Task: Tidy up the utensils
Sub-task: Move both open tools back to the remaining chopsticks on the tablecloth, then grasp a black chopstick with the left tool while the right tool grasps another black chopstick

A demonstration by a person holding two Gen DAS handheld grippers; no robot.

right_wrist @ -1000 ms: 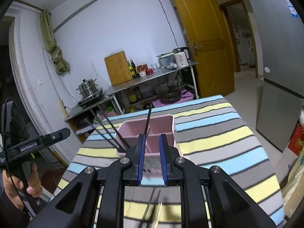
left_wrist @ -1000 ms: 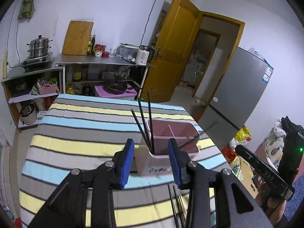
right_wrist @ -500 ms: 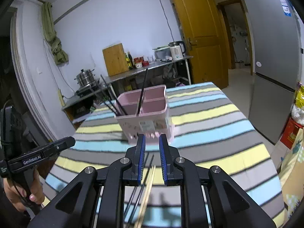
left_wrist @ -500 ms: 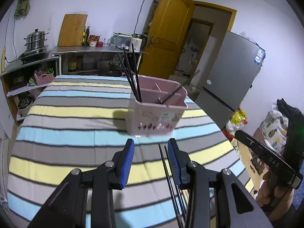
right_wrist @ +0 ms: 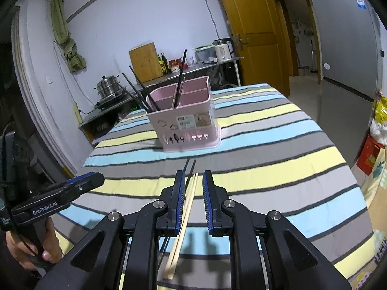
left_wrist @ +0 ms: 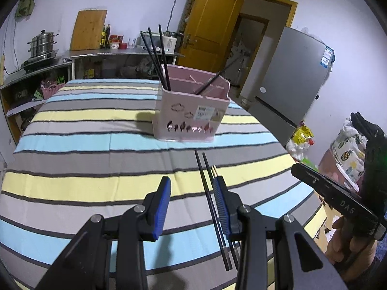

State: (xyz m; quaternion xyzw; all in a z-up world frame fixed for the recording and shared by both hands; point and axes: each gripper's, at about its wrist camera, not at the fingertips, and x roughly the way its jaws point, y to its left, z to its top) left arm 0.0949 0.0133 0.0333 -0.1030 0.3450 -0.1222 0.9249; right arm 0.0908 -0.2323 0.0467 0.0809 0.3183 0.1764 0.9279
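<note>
Nearest, the left gripper stands with its blue-padded jaws spread wide and nothing between them, above the striped cloth. The right gripper is also parted and holds nothing; its jaws straddle, from above, the wooden chopsticks lying on the cloth.

Just beside the wooden pair, on its left in the right wrist view, lie the black chopsticks, roughly parallel to it. In the left wrist view they run past the inner face of that gripper's right finger.

Writing on the tools: the right wrist view shows the left gripper's body marked "GenRobot.AI"; the left wrist view shows the right gripper's body marked "DAS".

Farther out, at the middle of the cloth, stands the pink caddy, upright, with internal dividers. Several black chopsticks lean in its left compartment, and at least one more in another section. A white label on its front wall carries print that is too small to read with certainty.

Beyond the table stand a steel counter, a yellow door and a fridge bearing a blue-and-white sticker, unreadable.
</note>
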